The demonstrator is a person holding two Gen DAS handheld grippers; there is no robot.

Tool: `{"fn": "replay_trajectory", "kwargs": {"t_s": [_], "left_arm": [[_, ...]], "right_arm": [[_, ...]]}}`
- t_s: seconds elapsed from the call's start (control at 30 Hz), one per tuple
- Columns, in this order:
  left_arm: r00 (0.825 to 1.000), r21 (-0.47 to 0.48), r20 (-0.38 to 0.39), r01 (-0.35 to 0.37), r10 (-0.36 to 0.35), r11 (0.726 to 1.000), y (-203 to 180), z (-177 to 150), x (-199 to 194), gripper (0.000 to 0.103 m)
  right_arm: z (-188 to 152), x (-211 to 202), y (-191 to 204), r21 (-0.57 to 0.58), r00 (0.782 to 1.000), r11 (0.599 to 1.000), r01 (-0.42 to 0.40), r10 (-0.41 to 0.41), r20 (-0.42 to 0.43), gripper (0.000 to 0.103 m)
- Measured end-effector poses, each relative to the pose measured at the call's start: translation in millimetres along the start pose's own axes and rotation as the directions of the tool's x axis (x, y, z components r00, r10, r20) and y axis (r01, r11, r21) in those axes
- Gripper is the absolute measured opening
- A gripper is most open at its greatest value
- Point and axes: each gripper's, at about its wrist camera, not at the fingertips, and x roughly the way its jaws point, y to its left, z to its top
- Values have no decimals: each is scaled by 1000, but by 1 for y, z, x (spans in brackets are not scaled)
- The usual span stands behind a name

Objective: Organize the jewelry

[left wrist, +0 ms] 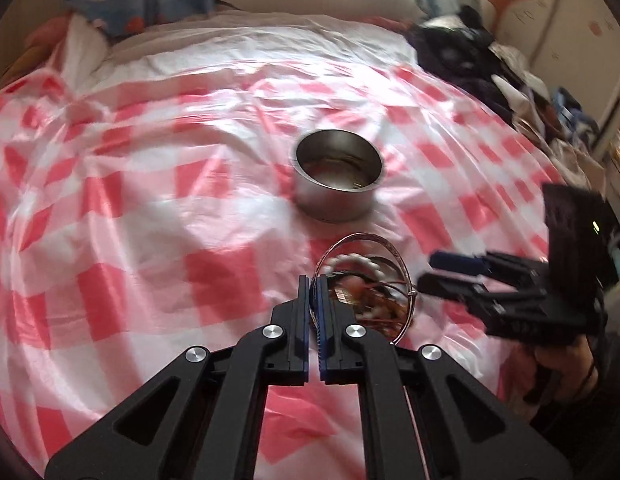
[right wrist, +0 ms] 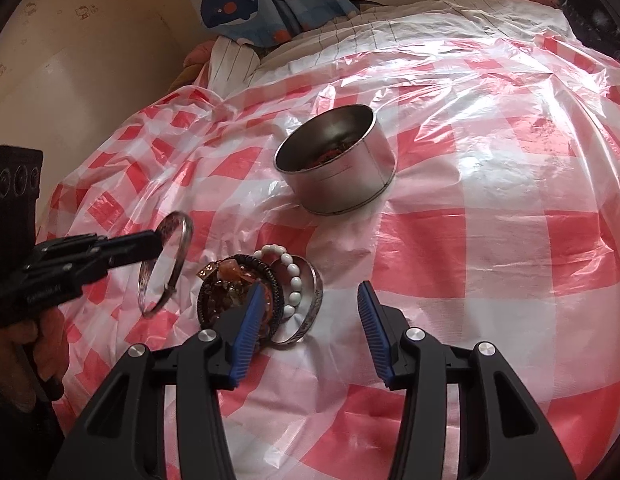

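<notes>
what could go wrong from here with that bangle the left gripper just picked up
1. The left gripper pinches only the thin rim of the silver bangle, which hangs free, so it might swing or slip out on the way to the metal tin.
2. The tin sits on crinkled plastic sheet over soft bedding; a bump could tip it.
3. The right gripper, open, hovers by the jewelry pile and could scatter it.

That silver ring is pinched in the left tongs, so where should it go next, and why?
Probably carry it over the round tin and let go. The left tongs are shut on the silver bangle, lifted clear of the jewelry pile, and the tin stands open.
</notes>
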Motion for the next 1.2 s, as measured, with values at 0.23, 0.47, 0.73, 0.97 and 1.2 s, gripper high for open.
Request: {"fn": "replay_trajectory", "kwargs": {"t_s": [0.23,0.47,0.73,0.97,1.2], "left_arm": [[999,-13,4,-38,38,999,6,3,5,3],[998,-17,8,-57,57,998,6,4,7,3],[998,-30,7,-70,70,997,8,6,9,3],[998,-21,3,-68,69,997,7,5,13,3],[997,-5,-3,-71,71,997,1,5,17,3]], "right_arm": [[-8,16,24,-80,999,996,-27,24,-39,48],[-7,12,28,-97,999,994,-54,54,-4,5],[5,-27,20,-69,979,990,-119,129,158,2],[12,-38,1,3,973,996,-90,87,216,3],[12,-36,-2,9,974,996,-93,89,206,3]]}}
